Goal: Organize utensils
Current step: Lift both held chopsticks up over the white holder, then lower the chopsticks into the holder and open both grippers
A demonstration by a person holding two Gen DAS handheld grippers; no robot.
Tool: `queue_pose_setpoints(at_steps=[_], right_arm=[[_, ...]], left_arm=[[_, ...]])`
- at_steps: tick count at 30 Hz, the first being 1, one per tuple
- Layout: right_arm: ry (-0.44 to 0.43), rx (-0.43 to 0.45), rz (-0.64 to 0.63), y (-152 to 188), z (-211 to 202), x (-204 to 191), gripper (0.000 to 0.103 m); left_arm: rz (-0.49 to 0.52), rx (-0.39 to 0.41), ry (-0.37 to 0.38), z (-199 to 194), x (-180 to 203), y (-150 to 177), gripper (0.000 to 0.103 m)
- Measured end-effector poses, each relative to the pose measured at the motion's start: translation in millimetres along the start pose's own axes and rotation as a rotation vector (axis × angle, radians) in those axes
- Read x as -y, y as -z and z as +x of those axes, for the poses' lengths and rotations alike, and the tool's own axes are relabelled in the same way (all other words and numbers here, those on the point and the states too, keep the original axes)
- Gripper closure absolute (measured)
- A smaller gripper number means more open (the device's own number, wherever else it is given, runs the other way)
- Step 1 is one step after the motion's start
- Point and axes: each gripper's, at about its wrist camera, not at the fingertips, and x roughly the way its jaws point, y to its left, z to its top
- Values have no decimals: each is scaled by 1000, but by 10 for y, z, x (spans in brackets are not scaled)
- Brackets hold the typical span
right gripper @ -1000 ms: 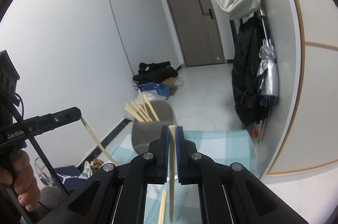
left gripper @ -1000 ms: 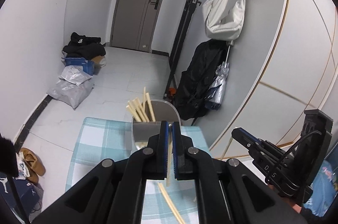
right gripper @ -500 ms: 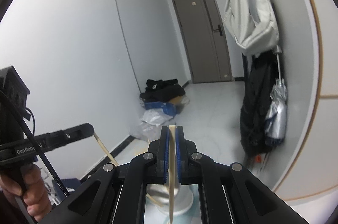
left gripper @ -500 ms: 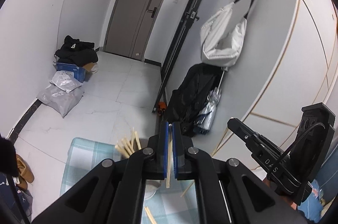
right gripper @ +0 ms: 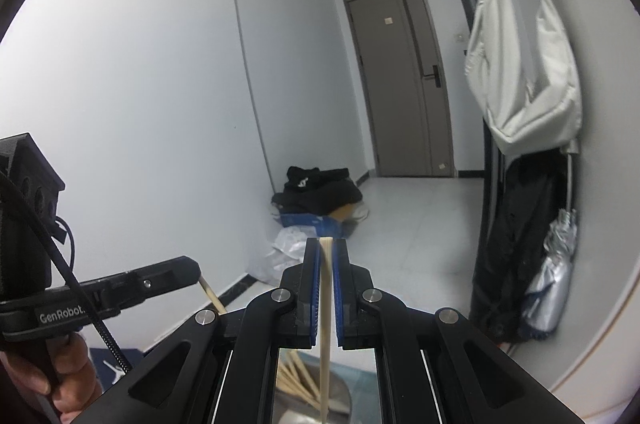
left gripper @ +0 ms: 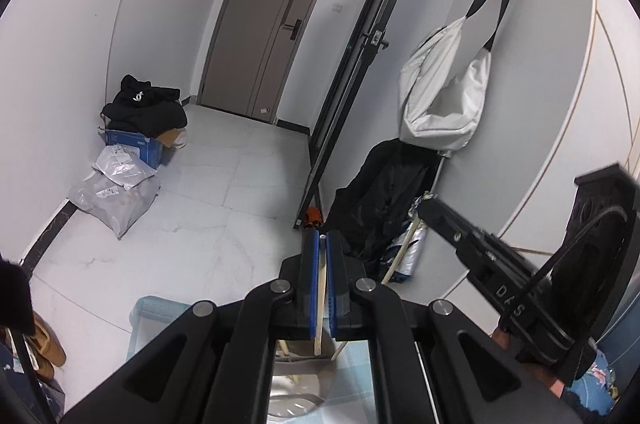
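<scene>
Holding one pale wooden chopstick (left gripper: 319, 298) each, both grippers are closed. The left gripper (left gripper: 320, 238) pinches a thin, straight stick between its blue pads; the right gripper (right gripper: 326, 244) clamps a second chopstick (right gripper: 325, 308) the same way. Below them, near, a steel cup (right gripper: 338, 394) holds more chopsticks, standing on a checked cloth (left gripper: 154, 312).

On the side of the left tongs (right gripper: 199, 270), seen from the right wrist view, white lettering reads "GenRobot". On the side of the right tongs (left gripper: 425, 205), seen from the left wrist view, pale raised letters read "DAS". The black garment (left gripper: 144, 106) heaped on the blue box (left gripper: 134, 148) carries a white logo too small to read; the box's labels are likewise illegible.
</scene>
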Motion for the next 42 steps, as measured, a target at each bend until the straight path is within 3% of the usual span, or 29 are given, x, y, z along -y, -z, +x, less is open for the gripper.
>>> queue_pose_setpoints(at_steps=[12,22,36,42], right_arm=[[-33,-63,-113,184,557,-81,98],[-53,-127,-197,465,666,-133,98],[-77,-223,-149,780,717,-113,97],[-95,-252,-74,871,718,31,95]], left_arm=[[-75,-75,-17,252,-330,119,103],[-83,-117,-5,372,-391,196,103],[-67,-182,16,491,-395,277,103],[-45,-213,11,546,-400,329,102]])
